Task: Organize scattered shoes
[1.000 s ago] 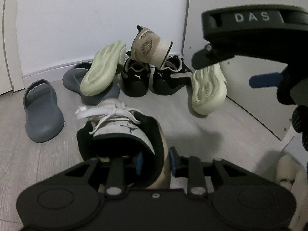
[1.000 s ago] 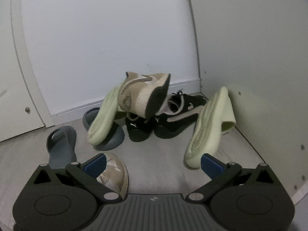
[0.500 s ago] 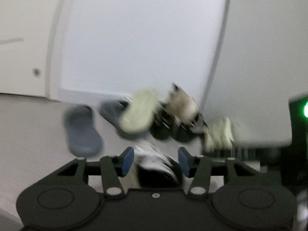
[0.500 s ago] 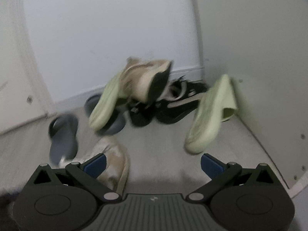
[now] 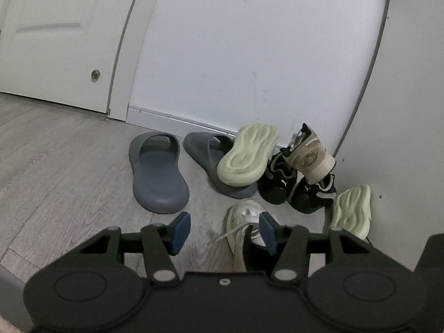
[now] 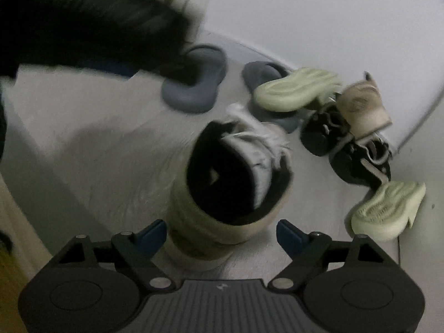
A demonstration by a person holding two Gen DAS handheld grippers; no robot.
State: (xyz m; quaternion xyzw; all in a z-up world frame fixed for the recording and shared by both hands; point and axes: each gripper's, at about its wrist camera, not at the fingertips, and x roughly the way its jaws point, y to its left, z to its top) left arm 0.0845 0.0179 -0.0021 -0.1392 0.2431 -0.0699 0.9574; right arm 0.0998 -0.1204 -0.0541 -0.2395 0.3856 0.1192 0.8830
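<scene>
Since a second ago the left gripper (image 5: 223,229) has let go of the white sneaker (image 5: 244,222) it was clamped on and pulled back, so the shoe now stands on the grey floor (image 5: 69,172) in front of it. Its jaws have been opening and now stand apart with nothing pressed between them; the right-hand blue pad only overlaps the sneaker's laces in that view. The right gripper (image 6: 222,234) has swung down over the same sneaker (image 6: 233,177), and its jaws have just been closing. They are still wide, one pad on each side of the heel (no contact shows, and that view is blurred).

Beyond the sneaker, a grey slide (image 5: 156,174) lies flat on the floor, with a second grey slide (image 5: 211,161) just to its right. A pale green shoe (image 5: 247,155) leans sole-up on that second slide. Next come two black sneakers (image 5: 294,188) side by side, with a beige sneaker (image 5: 310,155) tipped on top of them. Another pale green shoe (image 5: 352,208) leans near the corner of the white wall (image 5: 249,55). A white door (image 5: 55,41) stands to the left.
</scene>
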